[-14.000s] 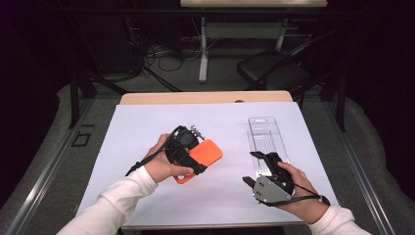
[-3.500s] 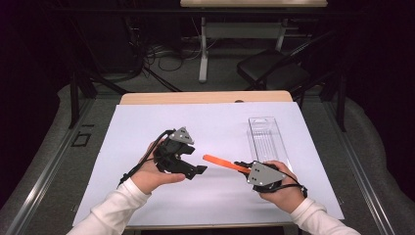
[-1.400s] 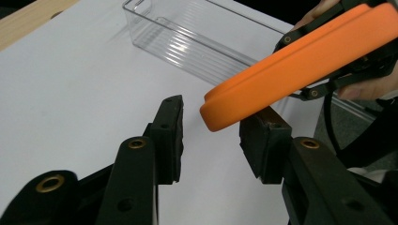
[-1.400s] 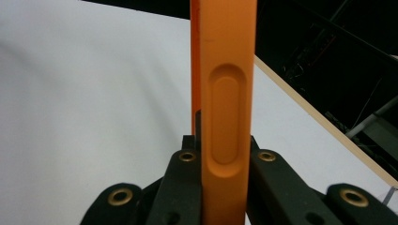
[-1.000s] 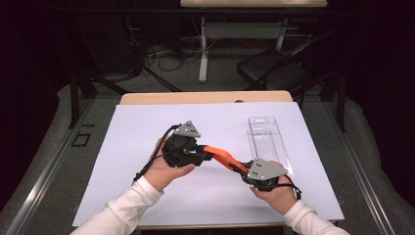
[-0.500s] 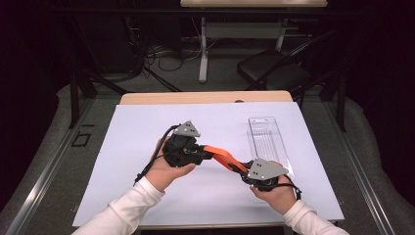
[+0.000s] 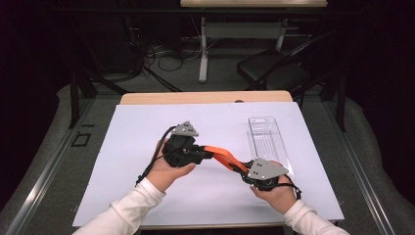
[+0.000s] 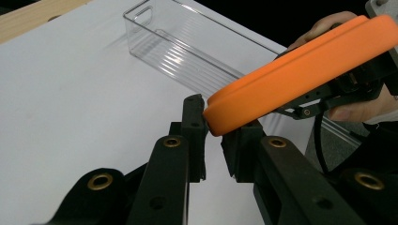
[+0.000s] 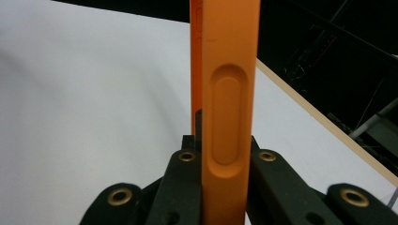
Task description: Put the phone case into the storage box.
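A: High view: what sits on the table (image 7: 147, 196)?

B: A white sheet covers it. Two hands come in from six o'clock, each with a black gripper. Between them, near the middle, an orange phone case (image 7: 222, 155) hangs in the air, clear of the sheet.

A: Who holds it?

B: The right gripper (image 7: 244, 171), at about five o'clock, is clamped on one end; the right gripper view shows the case (image 9: 225, 93) standing on edge between its closed jaws. The left gripper (image 7: 208, 155), at about seven o'clock, meets the other end.

A: Has it gripped?

B: Its jaws have just been closing. The left gripper view shows the case's rounded end (image 8: 300, 75) resting at the jaw tips, one tip touching, not yet squeezed.

A: Anything else?

B: A clear plastic tray (image 7: 266, 142) lies at about three o'clock, beside the right hand.
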Demonstrator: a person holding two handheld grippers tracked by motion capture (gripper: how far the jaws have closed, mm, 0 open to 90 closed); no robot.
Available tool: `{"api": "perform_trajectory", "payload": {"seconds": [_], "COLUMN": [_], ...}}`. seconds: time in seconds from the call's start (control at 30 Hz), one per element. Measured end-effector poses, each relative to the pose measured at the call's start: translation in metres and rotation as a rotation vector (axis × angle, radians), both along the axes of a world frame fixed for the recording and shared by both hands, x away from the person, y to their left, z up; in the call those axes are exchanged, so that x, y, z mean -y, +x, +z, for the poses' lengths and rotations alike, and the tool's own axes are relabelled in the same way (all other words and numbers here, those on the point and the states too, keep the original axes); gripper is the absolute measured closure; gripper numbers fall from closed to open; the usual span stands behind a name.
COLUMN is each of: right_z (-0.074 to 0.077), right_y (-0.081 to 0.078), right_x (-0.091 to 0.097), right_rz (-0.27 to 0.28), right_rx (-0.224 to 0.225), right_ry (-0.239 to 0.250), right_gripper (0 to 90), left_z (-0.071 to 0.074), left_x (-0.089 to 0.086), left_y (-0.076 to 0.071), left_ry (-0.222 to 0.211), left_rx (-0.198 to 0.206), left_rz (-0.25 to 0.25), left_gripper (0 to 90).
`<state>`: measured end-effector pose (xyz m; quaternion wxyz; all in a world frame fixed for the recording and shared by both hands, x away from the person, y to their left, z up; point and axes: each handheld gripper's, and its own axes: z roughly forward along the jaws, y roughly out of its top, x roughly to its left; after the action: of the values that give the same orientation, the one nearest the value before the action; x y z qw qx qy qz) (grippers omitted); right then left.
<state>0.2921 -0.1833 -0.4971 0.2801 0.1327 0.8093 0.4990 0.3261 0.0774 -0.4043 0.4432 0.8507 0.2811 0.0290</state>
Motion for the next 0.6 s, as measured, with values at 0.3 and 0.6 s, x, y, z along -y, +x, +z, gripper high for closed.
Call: {"api": "perform_trajectory", "payload": {"seconds": [0.3,0.6], "right_z": [-0.0006,-0.001], "right_y": [0.0005,0.001], "right_x": [0.0003,0.0004], "right_rz": [0.003,0.007], "right_rx": [0.001,-0.009], "right_ry": [0.004,0.002], "right_gripper": [86.7,86.3], "left_z": [0.0005,0.0003], "left_x": [-0.0003,0.0003], "left_y": [-0.0004,-0.0001], "left_ry": [-0.008,-0.01], "left_rx": [0.0,0.004], "left_rz": [0.0,-0.006], "left_gripper": [80.5,81.2]}}
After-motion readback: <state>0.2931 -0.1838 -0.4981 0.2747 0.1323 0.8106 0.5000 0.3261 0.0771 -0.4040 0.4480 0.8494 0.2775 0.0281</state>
